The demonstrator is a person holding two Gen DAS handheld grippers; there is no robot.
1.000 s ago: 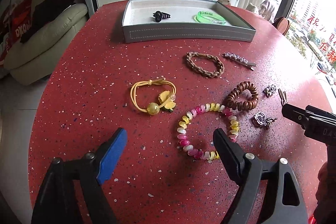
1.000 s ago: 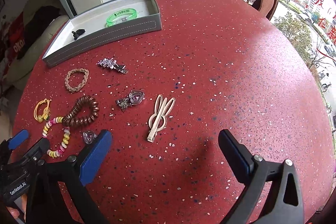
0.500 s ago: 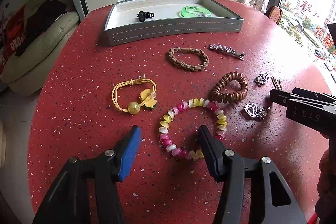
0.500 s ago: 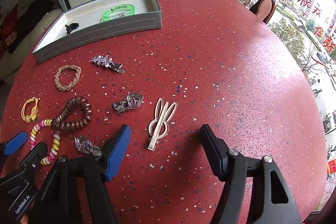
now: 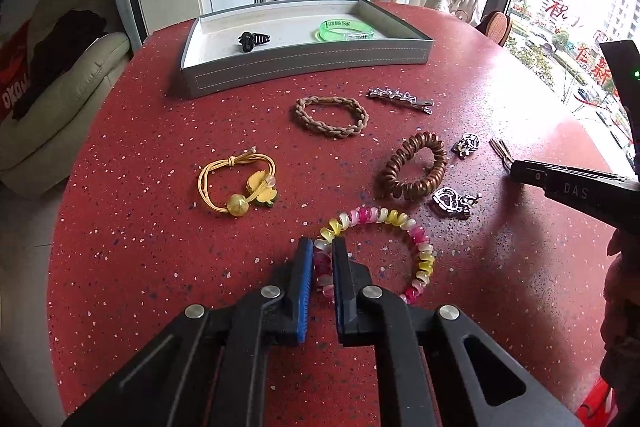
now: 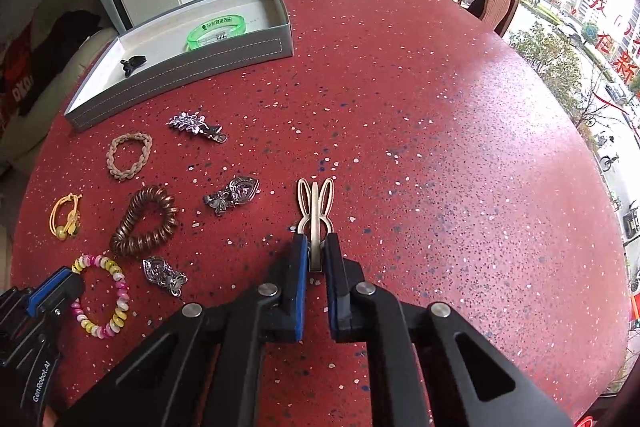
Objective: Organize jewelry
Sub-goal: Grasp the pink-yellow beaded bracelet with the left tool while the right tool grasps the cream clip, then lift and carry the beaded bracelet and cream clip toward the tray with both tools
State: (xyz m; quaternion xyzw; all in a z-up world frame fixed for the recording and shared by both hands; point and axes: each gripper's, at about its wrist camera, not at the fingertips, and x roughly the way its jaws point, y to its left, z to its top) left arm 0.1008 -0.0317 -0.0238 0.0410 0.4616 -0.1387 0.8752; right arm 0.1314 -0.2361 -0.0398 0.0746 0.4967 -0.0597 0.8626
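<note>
My left gripper (image 5: 322,247) is shut on the near-left side of a pink, yellow and white beaded bracelet (image 5: 416,239) that lies on the red table. My right gripper (image 6: 316,245) is shut on the stem of a gold rabbit-ear hair clip (image 6: 315,205), also on the table. The grey tray (image 5: 304,67) at the back holds a black claw clip (image 5: 253,41) and a green bangle (image 5: 340,29). The bracelet (image 6: 106,297) and tray (image 6: 180,67) also show in the right wrist view.
Loose on the table: a yellow hair tie with a bead (image 5: 240,183), a braided tan band (image 5: 331,116), a silver bar clip (image 5: 400,98), a brown spiral tie (image 5: 416,171), two silver heart clips (image 5: 454,203) (image 5: 466,144). A sofa (image 5: 52,99) stands left.
Both grippers have moved forward and down and closed from wide open: the left onto the beaded bracelet, the right onto the rabbit-ear clip.
</note>
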